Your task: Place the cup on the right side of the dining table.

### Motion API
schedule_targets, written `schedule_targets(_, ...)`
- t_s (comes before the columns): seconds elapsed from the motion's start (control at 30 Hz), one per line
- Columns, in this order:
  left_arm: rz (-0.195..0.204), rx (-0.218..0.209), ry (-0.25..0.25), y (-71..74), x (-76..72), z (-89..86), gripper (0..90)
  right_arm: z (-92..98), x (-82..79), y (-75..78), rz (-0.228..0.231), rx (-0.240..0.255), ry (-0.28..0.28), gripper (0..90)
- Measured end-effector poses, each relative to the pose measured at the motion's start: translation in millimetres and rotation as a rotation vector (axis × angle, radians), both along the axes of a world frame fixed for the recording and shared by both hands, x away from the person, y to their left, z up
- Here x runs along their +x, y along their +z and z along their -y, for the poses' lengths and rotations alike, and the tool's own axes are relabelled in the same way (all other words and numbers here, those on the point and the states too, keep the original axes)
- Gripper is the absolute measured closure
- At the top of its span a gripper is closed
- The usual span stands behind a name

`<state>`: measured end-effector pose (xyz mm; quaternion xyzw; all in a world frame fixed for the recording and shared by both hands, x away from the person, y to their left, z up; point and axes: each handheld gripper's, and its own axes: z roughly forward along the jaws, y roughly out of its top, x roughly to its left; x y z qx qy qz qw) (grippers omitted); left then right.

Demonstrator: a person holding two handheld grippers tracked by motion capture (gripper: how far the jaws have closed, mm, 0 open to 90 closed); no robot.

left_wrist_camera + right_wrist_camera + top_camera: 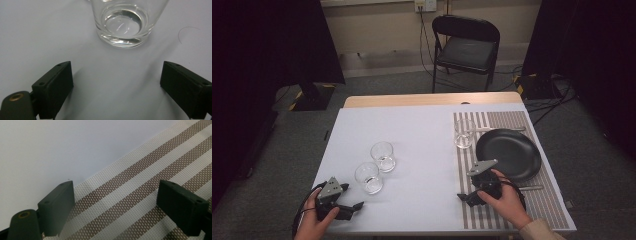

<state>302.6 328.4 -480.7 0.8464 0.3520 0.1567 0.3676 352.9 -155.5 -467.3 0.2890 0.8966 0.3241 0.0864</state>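
My left gripper (352, 197) rests at the table's front left, held by a hand, its jaws open and empty. Just beyond it stands a clear empty glass (369, 177), and a second glass (383, 156) is behind that one. In the left gripper view the near glass (123, 25) stands upright ahead of the open gripper (117, 82), apart from both jaws. My right gripper (463, 196) lies at the left edge of a striped placemat (544, 205), open with nothing in it. The right gripper view has the open gripper (117, 205) over the placemat's (150, 170) edge.
On the placemat sit a black plate (512, 150) and a third clear glass (464, 133). One metal utensil (502, 129) lies past the plate, another (532, 188) in front of it. A black folding chair (467, 47) stands beyond the table.
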Motion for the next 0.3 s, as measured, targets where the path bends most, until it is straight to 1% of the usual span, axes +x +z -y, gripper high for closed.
schedule_targets(0.07,0.000,-0.001,0.000,0.0,0.0,0.0,10.3,-1.5,-1.1,-0.4,0.015,-0.016,0.006,13.7)
schedule_targets(0.3,-0.001,-0.001,0.000,0.0,0.1,0.0,10.3,0.2,-2.0,-1.7,0.022,-0.001,0.006,13.7)
